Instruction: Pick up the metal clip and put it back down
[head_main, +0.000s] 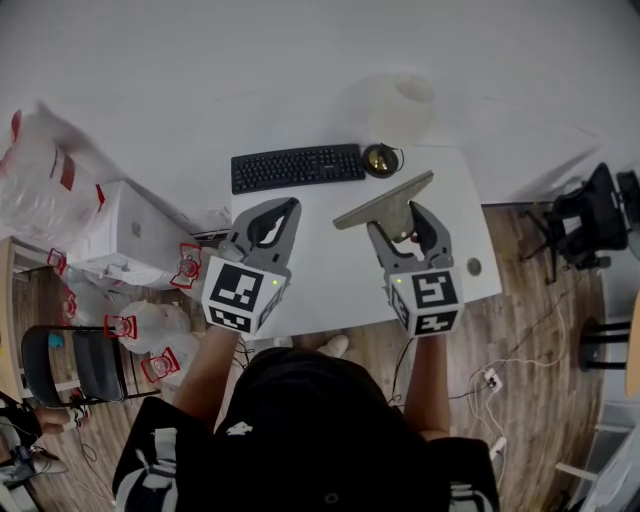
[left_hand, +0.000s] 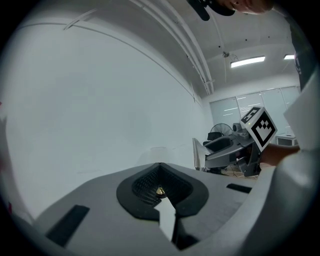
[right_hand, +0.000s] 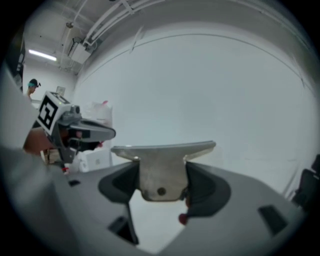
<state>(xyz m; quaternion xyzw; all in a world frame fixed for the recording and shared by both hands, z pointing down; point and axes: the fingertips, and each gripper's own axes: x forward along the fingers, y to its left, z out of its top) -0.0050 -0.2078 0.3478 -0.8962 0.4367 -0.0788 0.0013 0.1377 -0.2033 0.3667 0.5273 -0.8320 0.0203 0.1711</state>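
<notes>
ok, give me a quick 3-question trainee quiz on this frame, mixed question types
1. True or false: the metal clip lies loose on the table.
2. The left gripper is: A) open, B) shut and empty, C) shut on a cable.
3. Fill in: the black item on the table beyond both grippers is a ____.

Key
1. False: the right gripper holds it clamped between its jaws.
2. B
3. keyboard

The metal clip's (head_main: 385, 203) tab is partly hidden between the right hand-held gripper's (head_main: 403, 223) jaws.
</notes>
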